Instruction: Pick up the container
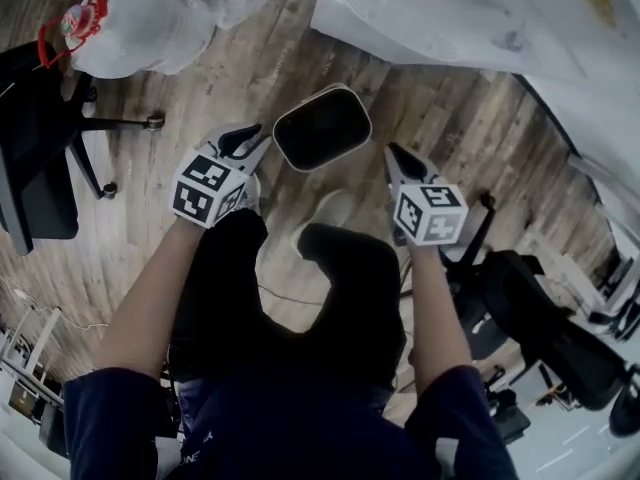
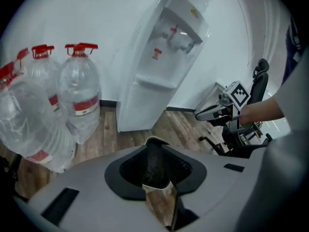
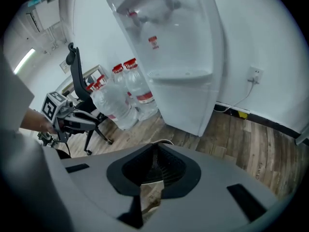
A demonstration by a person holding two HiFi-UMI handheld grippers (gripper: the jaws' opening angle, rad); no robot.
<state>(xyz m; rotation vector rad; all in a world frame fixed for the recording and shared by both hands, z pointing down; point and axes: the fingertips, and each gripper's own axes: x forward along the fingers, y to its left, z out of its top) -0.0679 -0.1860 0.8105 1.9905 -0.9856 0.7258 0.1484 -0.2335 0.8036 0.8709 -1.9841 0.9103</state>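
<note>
Wood-plank floor (image 1: 240,78) fills the head view. A white water dispenser (image 1: 470,13) under clear plastic stands at far right, w/ clear water bottles (image 1: 140,18) with red caps at far left. A black office chair (image 1: 35,158) is at left and another chair (image 1: 545,333) at near right.

The container (image 1: 322,128), a rounded bin with a pale rim and dark inside, sits in the middle of the floor, just beyond a light shoe (image 1: 330,208). Only the head view shows it. Both gripper views look level over it, at the dispenser, the bottles and the opposite gripper.

The left gripper (image 1: 255,143) points forward & slightly right, its tip overlapping the bin's left rim (contact can't be judged from above). Its own view shows the jaws brought together at the tip, nothing between them. The right gripper (image 1: 395,156) is apart from the bin on its right side, jaws likewise closed & empty. Both forearms are bare and stretched forward, and dark blue sleeves end at the elbows.
</note>
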